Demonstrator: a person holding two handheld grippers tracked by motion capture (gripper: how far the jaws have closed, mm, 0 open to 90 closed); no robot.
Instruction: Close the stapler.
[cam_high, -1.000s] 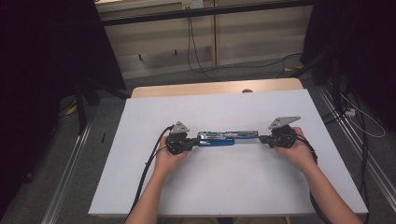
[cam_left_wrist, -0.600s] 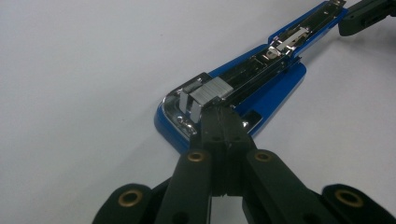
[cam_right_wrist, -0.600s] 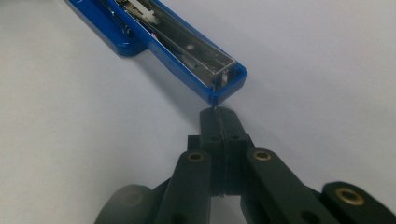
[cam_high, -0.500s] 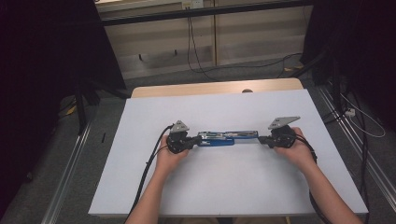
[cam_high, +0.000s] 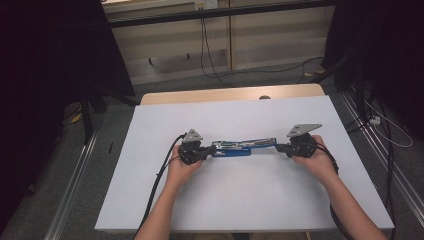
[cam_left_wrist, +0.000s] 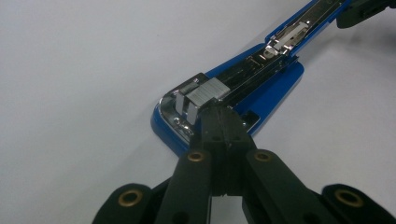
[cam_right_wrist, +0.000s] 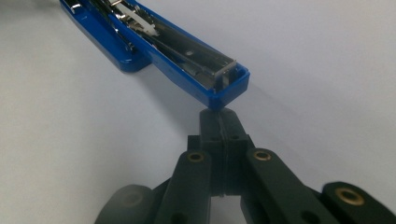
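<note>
- Currently the blue stapler lies swung fully open and flat on the white table, about mid-table, between the two grippers.
- Long axis runs left-right across the table in the high view, very slightly raised toward the right end.
- Left gripper sits at the stapler's left end, right gripper at its right end; both point inward along that axis.
- High view gives the overall layout: both hands, cables trailing back, grey three-cornered plates on top of the grippers. Stapler detail is too small to read there.
- Left gripper view shows what the high view can't: the jaws are closed together, tips touching the metal end of the stapler over its rounded blue base. Nothing visible between the pads.
- Same view also shows the magazine rail running away to the upper right, toward the other gripper's dark jaw.
- Right gripper view: jaws likewise closed together, tips right at the squared blue end of the stapler's arm. Can't tell whether that's contact or only just beside it.
- That arm end looks slightly off the table, with shadow under it.
</note>
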